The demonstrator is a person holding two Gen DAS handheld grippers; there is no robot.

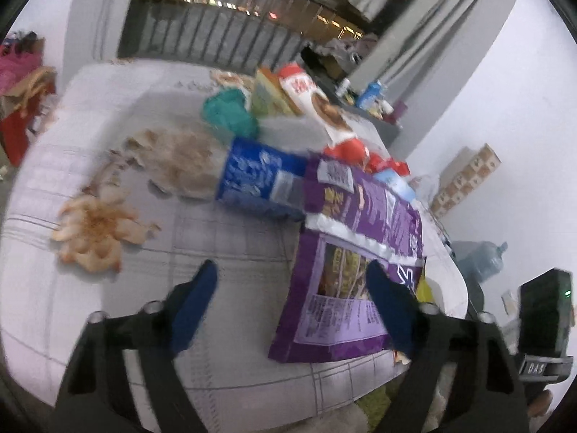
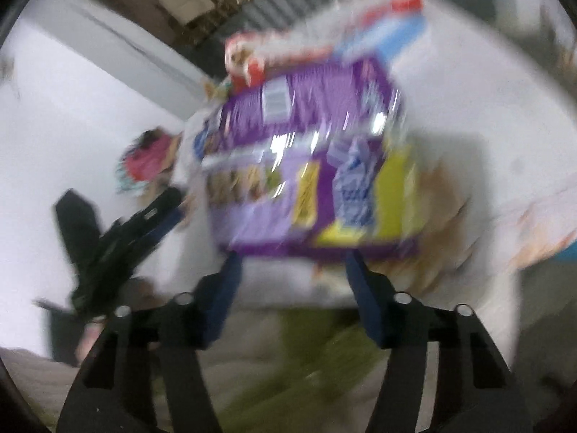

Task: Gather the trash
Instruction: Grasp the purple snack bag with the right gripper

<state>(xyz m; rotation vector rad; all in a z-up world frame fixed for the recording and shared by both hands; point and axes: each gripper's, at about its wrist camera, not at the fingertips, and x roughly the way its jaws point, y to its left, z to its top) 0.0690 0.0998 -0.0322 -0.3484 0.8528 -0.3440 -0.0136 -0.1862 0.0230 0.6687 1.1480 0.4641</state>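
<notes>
Trash strewn across tabletop: purple bag flat at near edge, long axis running away from camera. Left hand-held gripper spread open, empty; right finger over bag's lower corner, bag lying ahead and right. Right hand-held gripper also open, empty, bag dead ahead just beyond fingertips, view blurred. Blue wrapper beyond. Likely first pick: purple bag, both hand-held grippers near.
</notes>
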